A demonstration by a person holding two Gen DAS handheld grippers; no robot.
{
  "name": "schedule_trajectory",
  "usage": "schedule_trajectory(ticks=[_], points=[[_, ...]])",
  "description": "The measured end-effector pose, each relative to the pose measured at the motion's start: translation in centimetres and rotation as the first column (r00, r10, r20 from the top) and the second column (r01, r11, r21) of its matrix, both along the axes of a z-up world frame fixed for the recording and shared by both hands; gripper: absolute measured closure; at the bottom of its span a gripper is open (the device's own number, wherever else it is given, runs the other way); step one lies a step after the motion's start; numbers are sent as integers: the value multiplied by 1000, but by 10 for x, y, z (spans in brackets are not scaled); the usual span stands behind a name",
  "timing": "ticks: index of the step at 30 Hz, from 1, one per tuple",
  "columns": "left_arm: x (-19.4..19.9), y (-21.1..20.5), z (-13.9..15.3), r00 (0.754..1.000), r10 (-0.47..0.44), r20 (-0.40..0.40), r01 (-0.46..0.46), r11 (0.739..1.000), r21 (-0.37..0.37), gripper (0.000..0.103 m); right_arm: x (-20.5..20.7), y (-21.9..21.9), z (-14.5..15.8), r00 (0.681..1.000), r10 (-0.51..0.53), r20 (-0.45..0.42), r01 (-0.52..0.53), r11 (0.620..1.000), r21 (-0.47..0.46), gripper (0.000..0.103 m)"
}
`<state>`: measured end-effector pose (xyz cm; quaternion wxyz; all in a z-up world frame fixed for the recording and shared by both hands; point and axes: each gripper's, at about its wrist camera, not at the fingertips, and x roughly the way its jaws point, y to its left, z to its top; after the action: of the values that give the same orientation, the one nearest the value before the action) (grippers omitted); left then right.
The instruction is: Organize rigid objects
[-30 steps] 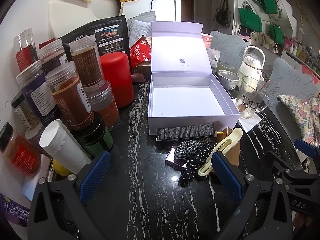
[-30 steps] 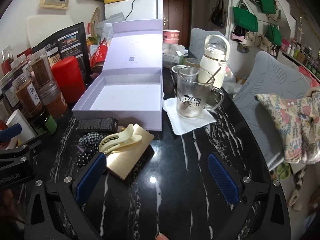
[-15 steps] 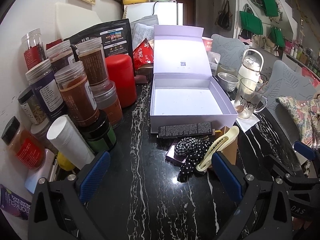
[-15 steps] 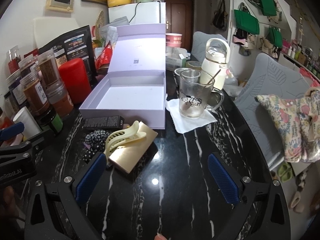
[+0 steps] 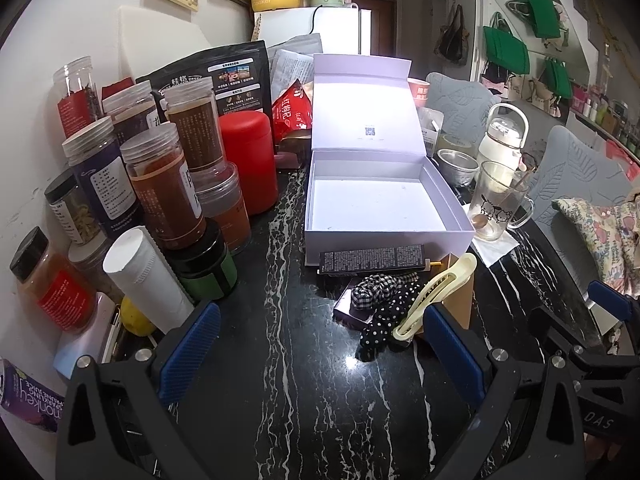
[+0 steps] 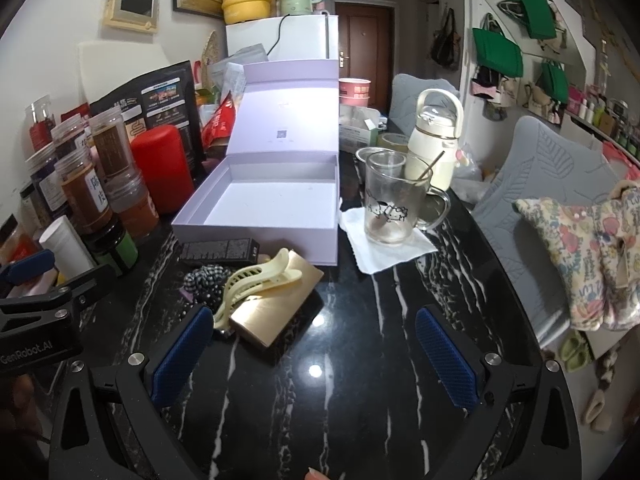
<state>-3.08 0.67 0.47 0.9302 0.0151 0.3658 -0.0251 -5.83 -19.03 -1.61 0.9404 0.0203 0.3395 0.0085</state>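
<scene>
On the black marble table (image 5: 304, 380) I count one open lilac box (image 5: 380, 204), one long black carton (image 5: 372, 259), one cream hair clip (image 5: 434, 296), two scrunchies (image 5: 380, 300), one gold box (image 6: 276, 312), one red canister (image 5: 248, 164), one glass mug (image 6: 394, 200) and one white bottle (image 6: 434, 144).
</scene>
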Motion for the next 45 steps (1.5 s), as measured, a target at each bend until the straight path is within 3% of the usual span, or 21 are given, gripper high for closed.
schedule_trajectory(ticks=[15,24,28,33,39,45], points=[[29,-3,-4,1000,-14,-13,14,1000,-19,0,26,-3,2,999,41,16,-42,998,54,0],[38,-2,-24,998,-36,-55,34,999,-35,0,38,-1,-16,996,73,-48,-70,996,62,0],[41,-4,-38,995,-40,-96,40,999,-5,0,41,3,-28,992,99,-78,-94,993,67,0],[41,1,-49,993,-9,-122,10,1000,12,0,52,4,-47,982,134,-134,-119,986,117,0],[46,11,-54,990,33,-134,-34,999,-3,0,63,3,-55,980,147,-135,-127,981,145,3],[50,-1,-52,992,-30,-123,27,999,-31,0,71,1,-60,978,151,-144,-132,982,137,4]])
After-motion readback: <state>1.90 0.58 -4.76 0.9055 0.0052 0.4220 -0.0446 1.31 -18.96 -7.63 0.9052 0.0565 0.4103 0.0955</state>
